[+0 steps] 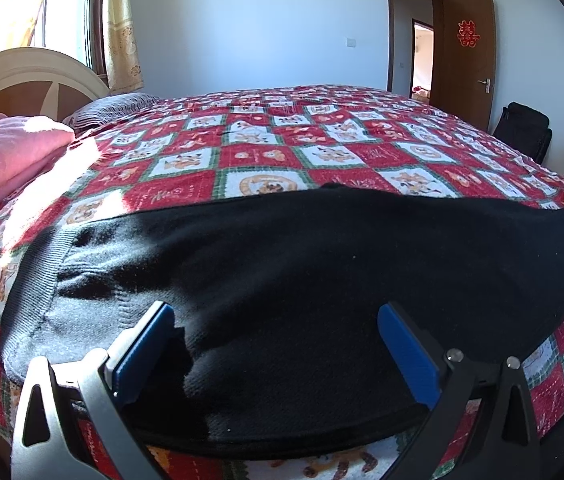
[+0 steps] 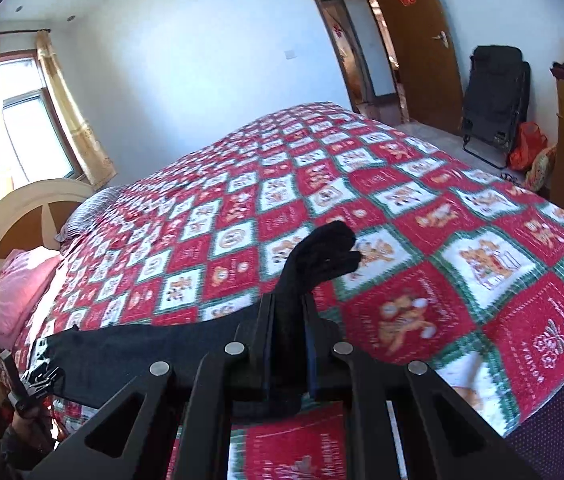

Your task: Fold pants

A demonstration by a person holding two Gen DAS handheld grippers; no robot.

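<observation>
One pair of black pants (image 1: pixel 282 248) lies flat, its bunched end pinched in the right gripper (image 2: pixel 289 320); left gripper (image 1: pixel 275 344) open.

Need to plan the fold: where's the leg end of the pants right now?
In the right wrist view the leg end sticks up past the right claw, which is shut on it, lifted above the checked quilt near the bed's near edge.

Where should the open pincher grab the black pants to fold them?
The left gripper is best closed on the ribbed waistband end of the black knit pants, coming in low from the near bed edge. That edge lies flat on the red patchwork quilt while the right gripper pinches the leg end.
</observation>
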